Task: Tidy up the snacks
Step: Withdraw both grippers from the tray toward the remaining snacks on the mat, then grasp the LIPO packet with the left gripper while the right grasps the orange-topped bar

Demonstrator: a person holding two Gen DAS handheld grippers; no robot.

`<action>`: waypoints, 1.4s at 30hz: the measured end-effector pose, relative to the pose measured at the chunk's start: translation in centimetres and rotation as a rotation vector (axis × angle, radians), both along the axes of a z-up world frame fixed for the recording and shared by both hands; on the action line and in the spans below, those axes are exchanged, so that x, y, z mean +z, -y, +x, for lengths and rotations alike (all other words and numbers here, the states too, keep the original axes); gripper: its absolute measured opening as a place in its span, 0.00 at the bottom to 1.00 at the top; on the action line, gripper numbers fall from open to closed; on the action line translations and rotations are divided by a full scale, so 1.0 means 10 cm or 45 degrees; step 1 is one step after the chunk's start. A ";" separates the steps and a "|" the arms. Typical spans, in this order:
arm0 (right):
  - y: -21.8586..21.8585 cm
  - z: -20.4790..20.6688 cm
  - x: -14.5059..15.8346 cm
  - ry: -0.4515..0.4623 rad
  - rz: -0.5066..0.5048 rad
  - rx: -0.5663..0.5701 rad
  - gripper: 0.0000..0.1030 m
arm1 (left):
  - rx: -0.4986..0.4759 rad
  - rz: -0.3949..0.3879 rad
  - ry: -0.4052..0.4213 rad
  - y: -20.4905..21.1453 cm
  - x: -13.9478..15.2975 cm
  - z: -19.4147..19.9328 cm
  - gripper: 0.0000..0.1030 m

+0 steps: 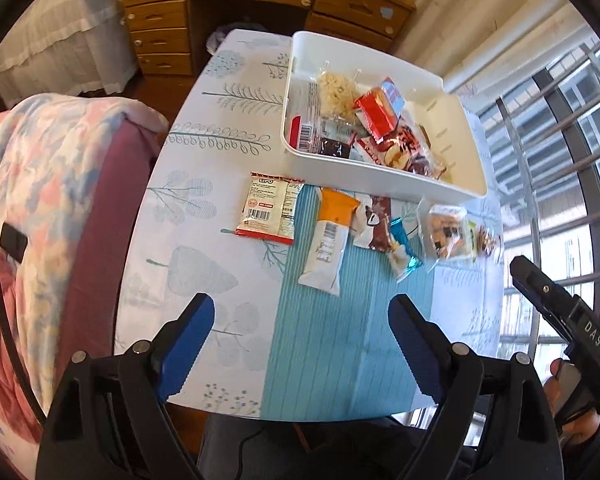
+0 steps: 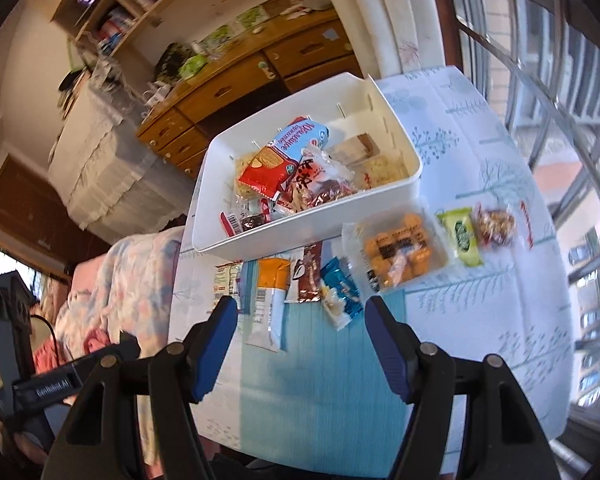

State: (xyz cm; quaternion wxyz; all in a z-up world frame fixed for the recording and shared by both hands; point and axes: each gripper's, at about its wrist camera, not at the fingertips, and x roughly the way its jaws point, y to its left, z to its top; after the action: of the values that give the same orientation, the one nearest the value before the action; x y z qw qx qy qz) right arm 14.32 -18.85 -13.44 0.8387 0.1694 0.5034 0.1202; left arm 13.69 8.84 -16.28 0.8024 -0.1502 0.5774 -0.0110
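Both the left gripper (image 1: 300, 344) and right gripper (image 2: 300, 344) hang wide open, empty; 1 white bin (image 1: 380, 182) (half full) waits beyond the orange-white bar (image 1: 328, 240): pinch its middle squarely

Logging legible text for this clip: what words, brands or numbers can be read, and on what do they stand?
"LIPO": on the red-and-white packet lying on the table.
"DAS": on the right gripper's black body, seen from the left wrist view.
"GenRobot.AI", blurred: on the left gripper's body, seen from the right wrist view.
Blue script on the red-and-blue packet in the white bin: too blurred to read.
Barcodes and fine print elsewhere: too small.
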 end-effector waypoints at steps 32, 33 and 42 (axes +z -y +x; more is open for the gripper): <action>-1.35 0.03 -1.15 -0.113 -0.301 -0.214 0.65 | -0.470 -0.077 -0.105 -0.25 -1.21 1.28 0.86; -1.39 0.05 -1.18 -0.100 -0.328 -0.196 0.65 | -0.467 -0.078 -0.103 -0.24 -1.27 1.30 0.86; -1.67 0.13 -1.54 -0.085 -0.446 -0.059 0.64 | -0.440 -0.091 -0.115 -0.12 -1.57 1.43 0.86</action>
State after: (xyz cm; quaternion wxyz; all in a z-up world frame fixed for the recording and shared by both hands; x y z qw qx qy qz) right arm 15.64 -2.15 -28.81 0.8408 0.0361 0.5401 0.0057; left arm 27.97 10.05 -32.01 0.7560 -0.0776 0.6293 -0.1625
